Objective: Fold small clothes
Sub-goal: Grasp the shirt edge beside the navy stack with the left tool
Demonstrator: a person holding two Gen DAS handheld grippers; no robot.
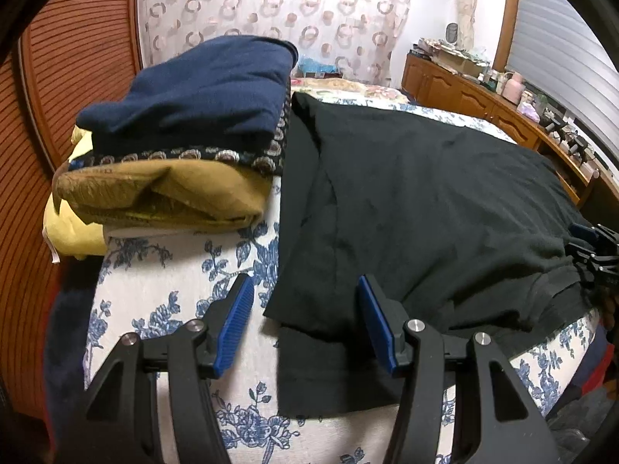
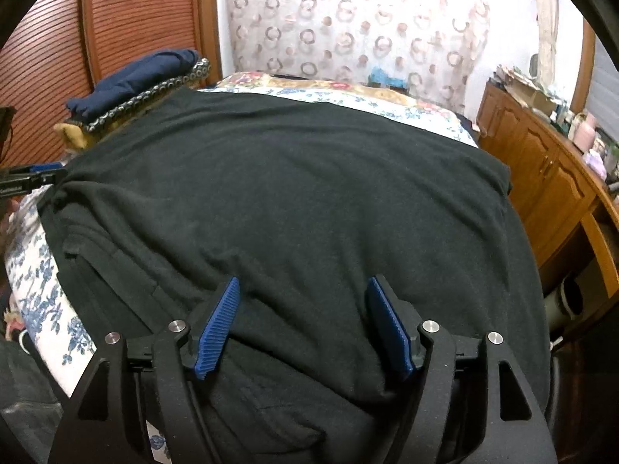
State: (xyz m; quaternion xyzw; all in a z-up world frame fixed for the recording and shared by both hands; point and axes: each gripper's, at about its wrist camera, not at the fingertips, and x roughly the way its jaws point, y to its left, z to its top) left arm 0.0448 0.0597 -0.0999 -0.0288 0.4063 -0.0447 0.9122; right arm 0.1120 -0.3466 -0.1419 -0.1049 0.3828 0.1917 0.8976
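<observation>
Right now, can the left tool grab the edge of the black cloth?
Probably yes. The left tool is open right over the near edge of the black garment, with only the floral bedsheet beside it and nothing in between.

A home bedroom: a bed (image 1: 162, 270) with floral sheets, a patterned curtain (image 2: 348, 31), and a cluttered wooden dresser (image 2: 541, 162) alongside.
</observation>
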